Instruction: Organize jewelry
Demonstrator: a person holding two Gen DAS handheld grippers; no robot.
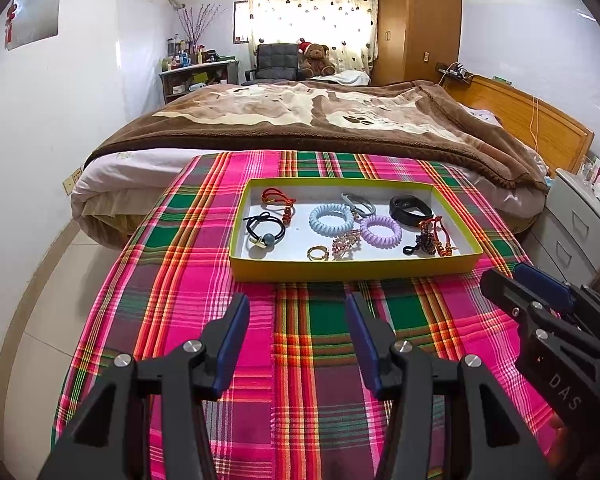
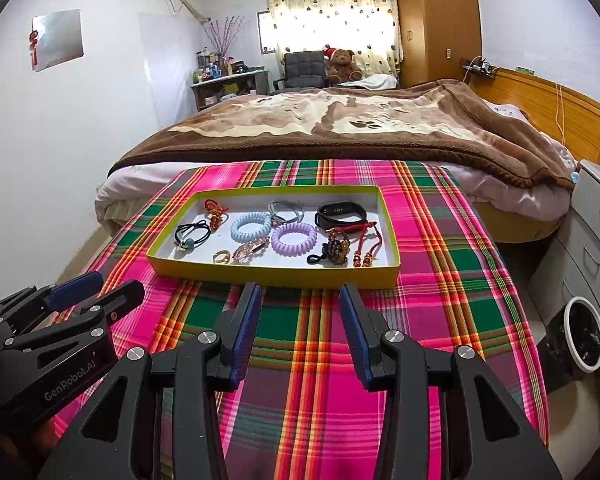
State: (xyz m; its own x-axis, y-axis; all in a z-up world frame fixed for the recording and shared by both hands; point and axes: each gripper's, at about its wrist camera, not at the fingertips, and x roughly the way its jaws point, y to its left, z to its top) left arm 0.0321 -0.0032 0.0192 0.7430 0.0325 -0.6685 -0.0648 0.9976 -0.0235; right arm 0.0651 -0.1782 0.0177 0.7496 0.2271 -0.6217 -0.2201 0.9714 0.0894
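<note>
— So, from the left wrist, what shows?

— Both fingers of the left gripper point(image 1: 298, 308) stand well apart with nothing between them, over the plaid cloth point(image 1: 172, 276). Just past them sits the tray point(image 1: 352, 266), with all the jewelry inside it. At its left end lie a black hair tie point(image 1: 265, 230) and a red cord point(image 1: 278, 200). A blue coil point(image 1: 331, 219) and a purple coil point(image 1: 381, 229) lie mid-tray, with a gold ring point(image 1: 318, 253) near the front wall. A black band point(image 1: 411, 210) sits toward the back right. The right gripper point(image 1: 512, 282) comes in at the right edge, near the tray's front corner.

— Is that one apart too?

— From the side I can't be sure; its tips overlap.

— And from the right wrist?

— The right gripper point(image 2: 300, 300) is plainly spread, empty, its tips just short of the tray point(image 2: 276, 274). A bead bracelet point(image 2: 336, 252) lies at the right end beside the black band point(image 2: 342, 214), and the purple coil point(image 2: 294, 239) touches the blue coil point(image 2: 251, 227), or nearly so. The left gripper point(image 2: 100, 286) enters low on the left, off the tray's corner. Behind the cloth point(image 2: 452, 272) is the bed point(image 2: 340, 120).
</note>
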